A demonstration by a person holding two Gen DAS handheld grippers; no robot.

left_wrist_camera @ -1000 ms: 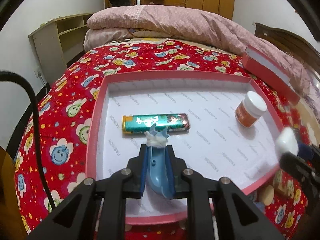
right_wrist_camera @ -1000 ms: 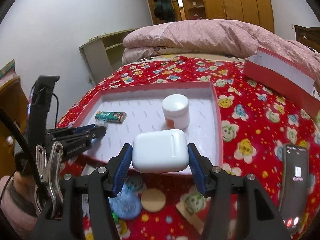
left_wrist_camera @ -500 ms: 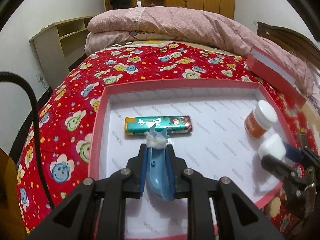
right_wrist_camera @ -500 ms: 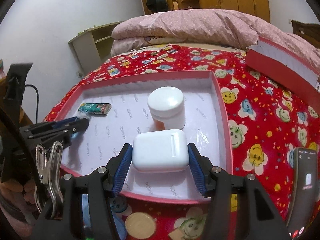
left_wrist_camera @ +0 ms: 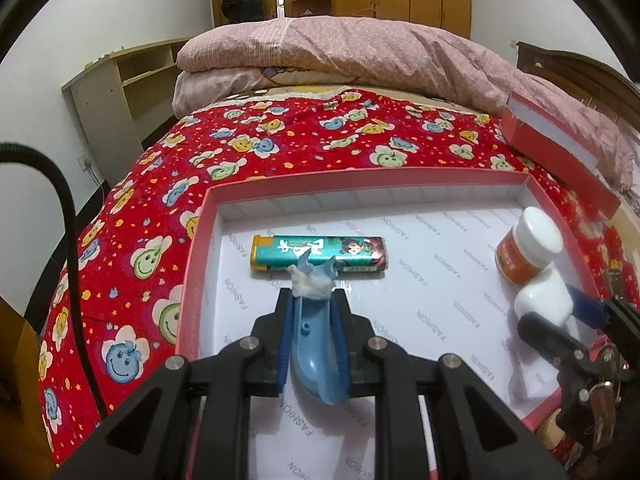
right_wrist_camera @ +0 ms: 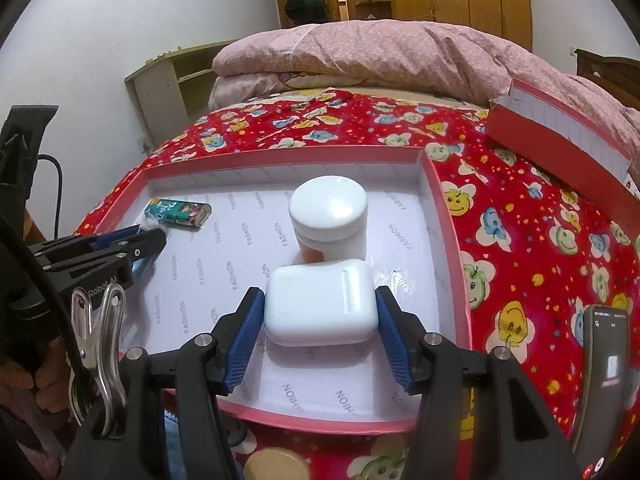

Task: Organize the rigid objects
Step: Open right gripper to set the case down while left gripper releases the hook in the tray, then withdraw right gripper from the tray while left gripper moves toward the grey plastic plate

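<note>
A pink-rimmed white tray (left_wrist_camera: 200,240) lies on the red flowered bedspread. In it are a green lighter (left_wrist_camera: 320,254) and an orange jar with a white lid (left_wrist_camera: 528,244). My left gripper (left_wrist_camera: 312,296) is shut on a curved blue plastic tool (left_wrist_camera: 316,344) with a white tuft at its tip, held just short of the lighter. My right gripper (right_wrist_camera: 320,312) is shut on a white earbud case (right_wrist_camera: 320,300), low over the tray floor and right in front of the jar (right_wrist_camera: 328,208). The left gripper (right_wrist_camera: 156,236) shows beside the lighter (right_wrist_camera: 180,212).
A red box lid (right_wrist_camera: 560,136) leans at the far right by the pink quilt (right_wrist_camera: 380,52). A phone (right_wrist_camera: 604,368) lies right of the tray. A round wooden piece (right_wrist_camera: 272,464) sits below the tray's near rim (right_wrist_camera: 320,424). A shelf (left_wrist_camera: 120,92) stands left.
My right gripper carried the white case forward over the tray's near rim and down, up to the jar. The left gripper and its blue tool stayed almost still near the lighter.
</note>
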